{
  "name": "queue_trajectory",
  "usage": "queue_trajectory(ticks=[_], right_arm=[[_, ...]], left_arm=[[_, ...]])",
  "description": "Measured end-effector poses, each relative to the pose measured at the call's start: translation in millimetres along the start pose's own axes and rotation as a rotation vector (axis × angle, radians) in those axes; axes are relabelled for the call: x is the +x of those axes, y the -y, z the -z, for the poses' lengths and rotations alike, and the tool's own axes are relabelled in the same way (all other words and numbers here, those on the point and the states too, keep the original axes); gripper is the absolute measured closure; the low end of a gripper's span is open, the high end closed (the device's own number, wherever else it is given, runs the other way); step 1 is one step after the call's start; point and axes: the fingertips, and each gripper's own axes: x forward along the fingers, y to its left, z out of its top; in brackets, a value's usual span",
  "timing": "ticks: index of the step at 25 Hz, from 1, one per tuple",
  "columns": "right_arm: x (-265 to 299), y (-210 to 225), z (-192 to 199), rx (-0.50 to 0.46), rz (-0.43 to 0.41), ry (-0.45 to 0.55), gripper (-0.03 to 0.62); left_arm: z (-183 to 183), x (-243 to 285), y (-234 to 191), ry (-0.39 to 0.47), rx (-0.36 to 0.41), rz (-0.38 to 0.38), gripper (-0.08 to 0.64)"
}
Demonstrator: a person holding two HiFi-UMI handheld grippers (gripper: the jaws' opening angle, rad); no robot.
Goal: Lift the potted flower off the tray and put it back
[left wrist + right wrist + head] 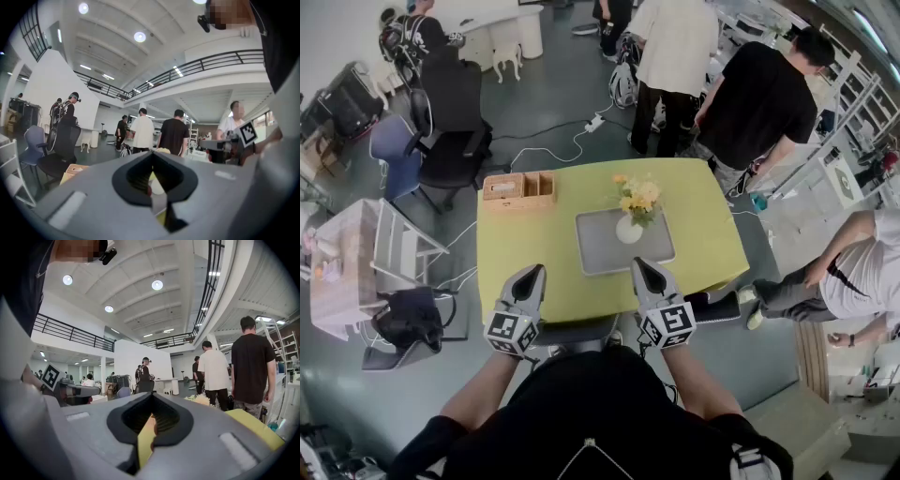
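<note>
A white pot (pixel 629 231) of yellow flowers (pixel 638 195) stands upright on the far right part of a grey tray (pixel 600 251). The tray lies in the middle of a yellow-green table (pixel 516 246). My left gripper (pixel 532 273) and right gripper (pixel 642 266) hover over the table's near edge, either side of the tray's front, apart from the pot. Both are shut with nothing held. In the left gripper view the left gripper (pixel 153 161) hides most of the table; the flowers (pixel 162 150) peek over it. In the right gripper view the flowers (pixel 200 399) show past the right gripper (pixel 152 404).
A wooden box (pixel 518 187) sits at the table's far left corner. Two people (pixel 675 56) stand just beyond the far right corner, and another person (pixel 844 272) is at the right. A black office chair (pixel 450 122), a white rack (pixel 366 253) and a black bag (pixel 408 319) stand left.
</note>
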Motion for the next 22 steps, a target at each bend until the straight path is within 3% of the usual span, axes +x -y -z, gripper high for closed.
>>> queue_trajectory(ticks=[6, 8, 12, 15, 17, 22], right_arm=[[17, 29, 23, 0.028, 0.011, -0.011, 0.588], [27, 44, 43, 0.048, 0.017, -0.031, 0.517], [52, 90, 107, 0.076, 0.086, -0.104, 0.473], [80, 130, 168, 0.091, 0.146, -0.17, 0.385], [101, 151, 203, 0.08, 0.173, -0.215, 0.365], [151, 197, 247, 0.061, 0.204, -0.251, 0.314]], left_arm=[[13, 14, -8, -0.018, -0.006, -0.02, 0.554], [19, 18, -10, -0.027, -0.015, -0.033, 0.554], [37, 24, -11, -0.053, -0.025, -0.059, 0.552], [56, 23, -10, -0.082, -0.044, -0.084, 0.554], [68, 17, -8, -0.11, -0.055, -0.112, 0.554], [96, 8, -9, -0.171, -0.066, -0.18, 0.554]])
